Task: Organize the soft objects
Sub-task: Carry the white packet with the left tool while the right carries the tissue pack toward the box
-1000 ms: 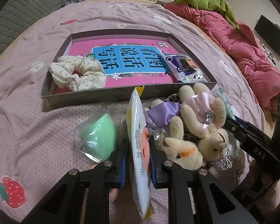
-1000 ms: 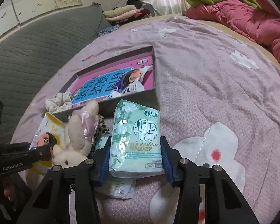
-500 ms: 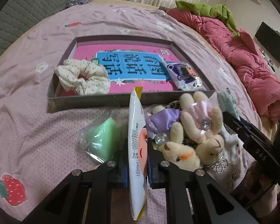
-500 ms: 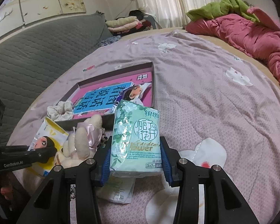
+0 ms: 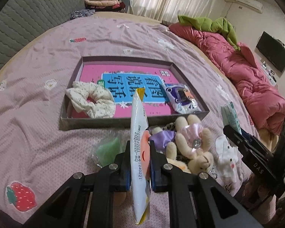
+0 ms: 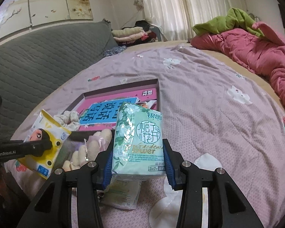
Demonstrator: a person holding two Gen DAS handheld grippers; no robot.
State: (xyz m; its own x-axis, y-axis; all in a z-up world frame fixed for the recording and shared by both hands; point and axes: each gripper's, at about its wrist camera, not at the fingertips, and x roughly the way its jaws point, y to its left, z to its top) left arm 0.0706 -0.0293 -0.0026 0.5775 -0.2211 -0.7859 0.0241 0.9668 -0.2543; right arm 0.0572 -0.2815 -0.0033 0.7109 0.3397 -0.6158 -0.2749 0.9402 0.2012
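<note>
Left wrist view
Left gripper point(image 5: 139, 163): jaws clamped on the flat faces of a yellow-and-white sachet point(image 5: 138, 144), glossy film, thin.
Sachet axis: long axis runs away from the camera, its far end over the near wall of the tray point(image 5: 104, 123); seen edge-on.
Tray: shallow grey card box on the quilted lilac bedspread point(image 5: 38, 114); inside, a ruffled cream scrunchie point(image 5: 91, 100) and a purple foil packet point(image 5: 181, 98).
Just before the tray: plush rabbits point(image 5: 191, 144) with satin bows; a green sponge in clear wrap point(image 5: 108, 151).

Right wrist view
Right gripper point(image 6: 138, 163): jaws closed on the sides of a green tissue pack point(image 6: 137, 142), crinkled plastic, block-shaped.
Pack axis: upright, printed face to camera, held above the bedspread, nearer than the tray point(image 6: 157, 93).
</note>
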